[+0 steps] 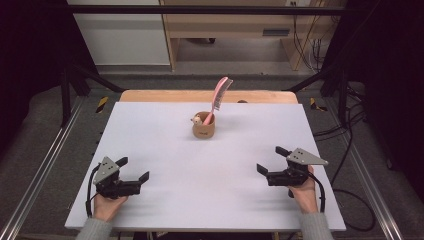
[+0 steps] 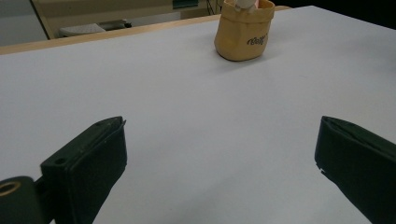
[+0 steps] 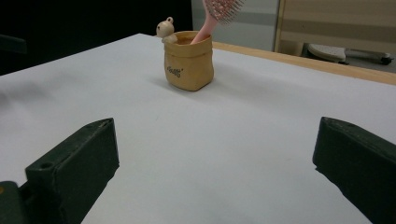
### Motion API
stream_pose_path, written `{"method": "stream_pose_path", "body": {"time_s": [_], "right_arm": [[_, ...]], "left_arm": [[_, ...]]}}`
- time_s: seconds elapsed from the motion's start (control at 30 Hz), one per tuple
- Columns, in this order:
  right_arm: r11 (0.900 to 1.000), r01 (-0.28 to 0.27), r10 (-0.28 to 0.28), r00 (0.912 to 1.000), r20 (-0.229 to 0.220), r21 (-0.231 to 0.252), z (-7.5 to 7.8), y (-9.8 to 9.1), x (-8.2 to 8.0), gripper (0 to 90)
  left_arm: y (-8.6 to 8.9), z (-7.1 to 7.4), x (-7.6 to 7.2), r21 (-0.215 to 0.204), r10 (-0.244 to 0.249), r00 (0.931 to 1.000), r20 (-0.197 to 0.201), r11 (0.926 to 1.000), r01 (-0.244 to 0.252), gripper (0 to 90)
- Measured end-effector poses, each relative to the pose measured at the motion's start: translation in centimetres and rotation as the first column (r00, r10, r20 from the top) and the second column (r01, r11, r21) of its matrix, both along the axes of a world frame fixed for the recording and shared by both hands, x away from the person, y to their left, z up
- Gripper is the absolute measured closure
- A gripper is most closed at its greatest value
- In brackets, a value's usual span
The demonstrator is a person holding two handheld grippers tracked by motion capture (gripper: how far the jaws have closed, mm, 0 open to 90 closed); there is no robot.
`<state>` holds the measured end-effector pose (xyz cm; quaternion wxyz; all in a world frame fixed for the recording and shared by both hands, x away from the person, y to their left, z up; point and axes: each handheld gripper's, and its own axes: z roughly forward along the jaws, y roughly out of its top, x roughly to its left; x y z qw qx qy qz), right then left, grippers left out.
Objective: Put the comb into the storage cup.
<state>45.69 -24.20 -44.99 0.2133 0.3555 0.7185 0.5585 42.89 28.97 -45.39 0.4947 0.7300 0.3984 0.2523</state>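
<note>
A small tan sack-shaped cup stands near the back middle of the white table. A pink hairbrush leans out of it, bristles up, and a little bear figure perches on its rim. My left gripper rests at the front left, open, nothing between its jaws. At the front right, my right gripper is likewise open and empty. The left gripper view has the cup far ahead to the right. The right gripper view has the cup, bear and brush ahead, left of centre.
The white board lies on a wooden tabletop whose edge runs along the back. Metal frame rails flank both sides. Beyond the table are a wooden desk and cables on the floor at right.
</note>
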Motion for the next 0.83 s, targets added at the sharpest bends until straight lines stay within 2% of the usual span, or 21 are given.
{"method": "stream_pose_path", "body": {"time_s": [0.07,0.37,0.43,0.53,0.83], "right_arm": [[0.9995,-0.008,0.008,0.9999,0.013,0.029,-0.3,-0.2,-0.2,0.9],[0.9993,-0.025,0.026,0.9993,-0.026,0.027,-0.9,-0.9,-0.6,0.8],[0.999,-0.019,0.019,0.9997,-0.017,0.041,-1.2,-1.1,-0.7,0.7],[0.9993,-0.006,0.007,0.9994,-0.034,0.036,-1.5,-1.5,-0.8,0.7],[0.999,0.006,-0.004,0.9991,-0.042,0.045,-1.7,-2.0,-0.8,0.6]], "left_arm": [[0.0,0.0,0.0,-0.002,-0.003,1.0,0.0,1.0,0.003,2.3],[0.0,0.0,-0.1,-0.002,-0.005,1.0,0.005,1.0,0.005,2.4],[0.0,0.0,-0.1,-0.002,-0.006,1.0,0.004,1.0,0.006,2.4],[0.0,0.0,-0.1,-0.002,-0.008,1.0,0.004,1.0,0.008,2.4],[-0.2,0.0,0.0,0.005,-0.009,0.9999,0.004,0.9999,0.009,2.4]]}}
